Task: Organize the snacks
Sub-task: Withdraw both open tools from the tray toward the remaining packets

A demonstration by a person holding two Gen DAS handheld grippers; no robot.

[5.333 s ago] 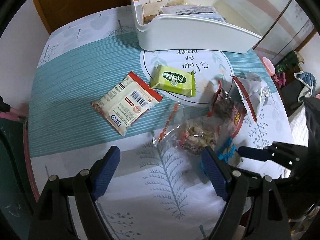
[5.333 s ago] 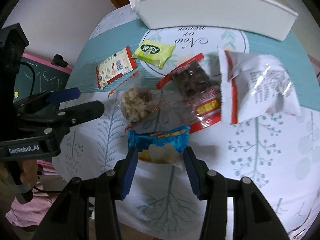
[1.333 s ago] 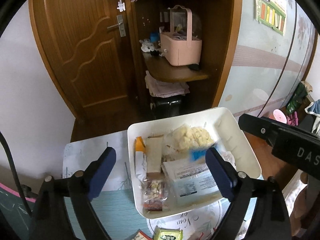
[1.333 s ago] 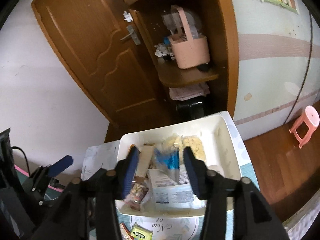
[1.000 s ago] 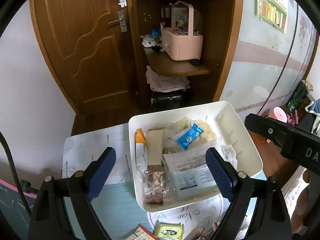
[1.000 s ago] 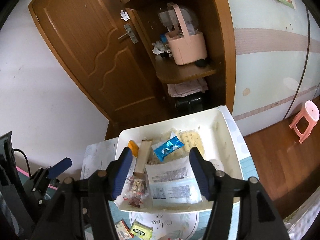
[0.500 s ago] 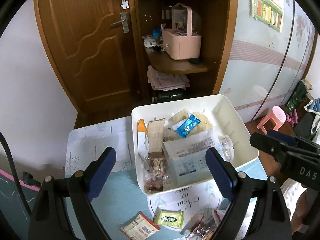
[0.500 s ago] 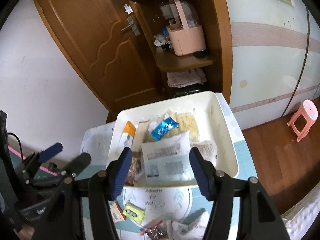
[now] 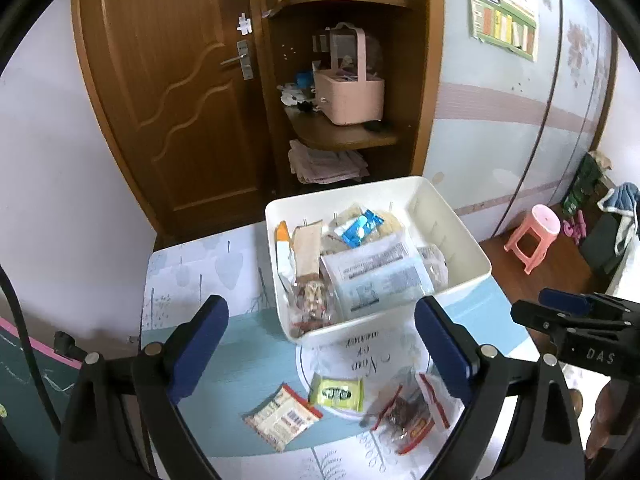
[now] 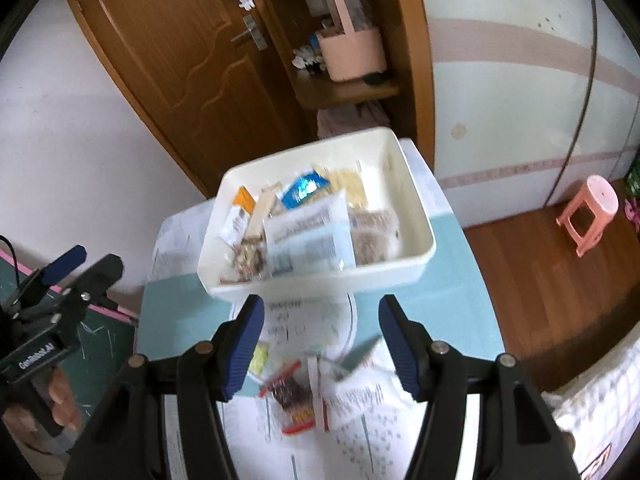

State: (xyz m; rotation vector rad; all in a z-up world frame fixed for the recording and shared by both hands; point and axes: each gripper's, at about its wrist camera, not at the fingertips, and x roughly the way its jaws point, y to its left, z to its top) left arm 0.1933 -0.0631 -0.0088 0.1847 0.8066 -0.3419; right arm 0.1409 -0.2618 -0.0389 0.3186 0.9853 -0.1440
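The white bin (image 9: 472,280) stands at the far side of the table and holds several snack packets, with a blue packet (image 9: 358,226) lying on top near the back. My left gripper (image 9: 319,305) hovers open and empty above the table, in front of the bin. On the cloth below it lie a green packet (image 9: 337,392), a beige red-edged packet (image 9: 282,416) and a dark red-trimmed packet (image 9: 404,412). My right gripper (image 10: 321,308) is also open with nothing between its fingers, above the bin's (image 10: 416,264) near wall. The blue packet (image 10: 306,188) shows in the blurred right wrist view too.
A white red-striped bag (image 10: 360,396) lies on the table's near right. A wooden door (image 9: 168,92) and a corner shelf with a pink basket (image 9: 348,96) stand behind the table. A pink stool (image 9: 534,236) is on the floor at right, a chalkboard (image 10: 100,344) at left.
The blue packet left the right gripper's fingers and now lies in the bin. Both grippers have pulled back from the bin, bringing the loose snacks on the table into view.
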